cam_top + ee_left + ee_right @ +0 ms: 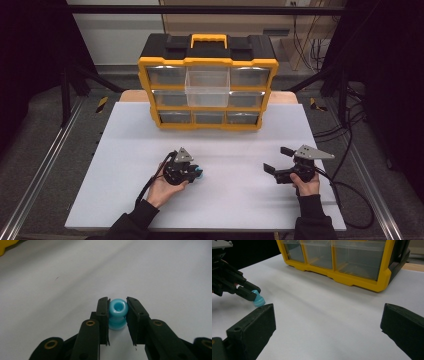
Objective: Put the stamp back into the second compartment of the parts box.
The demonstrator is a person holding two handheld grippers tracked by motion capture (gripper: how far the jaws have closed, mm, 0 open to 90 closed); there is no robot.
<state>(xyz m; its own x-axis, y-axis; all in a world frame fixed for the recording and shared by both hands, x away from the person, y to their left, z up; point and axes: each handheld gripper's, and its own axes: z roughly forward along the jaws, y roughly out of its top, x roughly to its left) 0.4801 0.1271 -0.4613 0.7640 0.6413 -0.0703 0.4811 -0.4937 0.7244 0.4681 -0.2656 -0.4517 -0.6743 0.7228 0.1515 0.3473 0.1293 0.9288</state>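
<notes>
In the high view, the left gripper (192, 172) is clamping a small glossy blue plastic spool (199, 173) near the white board's (125, 165) front edge. In the left gripper view, the spool (117, 312) is sitting squarely between the pads; lifting straight should be keeping it secure. In the right gripper view, the right gripper (327, 322) is gaping, empty, before the yellow plastic drawer cabinet (362, 277).

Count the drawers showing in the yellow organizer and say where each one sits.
9 in the yellow organizer: three per row, top, middle and bottom. The top middle drawer is pulled out, covering most of the middle one below it.

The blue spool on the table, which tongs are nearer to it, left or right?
Left. The left tongs are shut on the blue spool, pads pressing both its sides. The right tongs stand open, apart from it across the white table.
</notes>
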